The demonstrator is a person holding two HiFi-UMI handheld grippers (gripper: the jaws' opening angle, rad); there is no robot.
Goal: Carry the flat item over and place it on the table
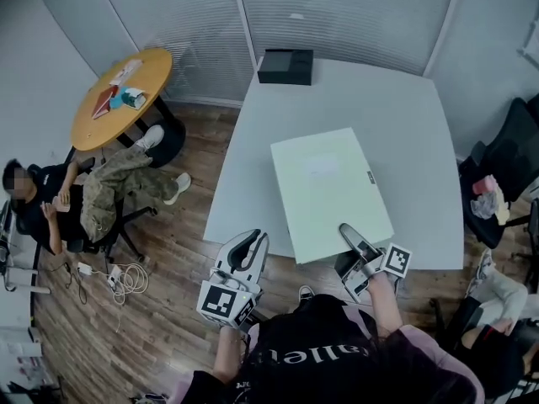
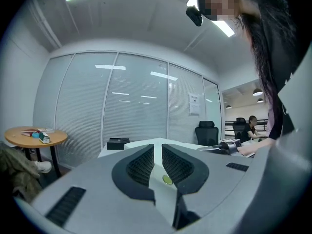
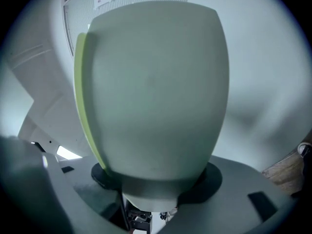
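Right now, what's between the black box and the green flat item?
Nothing: only bare white table between black box and green flat item, per head view.

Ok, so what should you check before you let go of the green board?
1. Right gripper clamped on the board: ok.
2. Board over the table: ok, but one corner is close to the near edge.
3. Board lying flat on the table: cannot tell.
4. Black box well clear of the board: ok.
5. Left gripper empty and off the board: ok.
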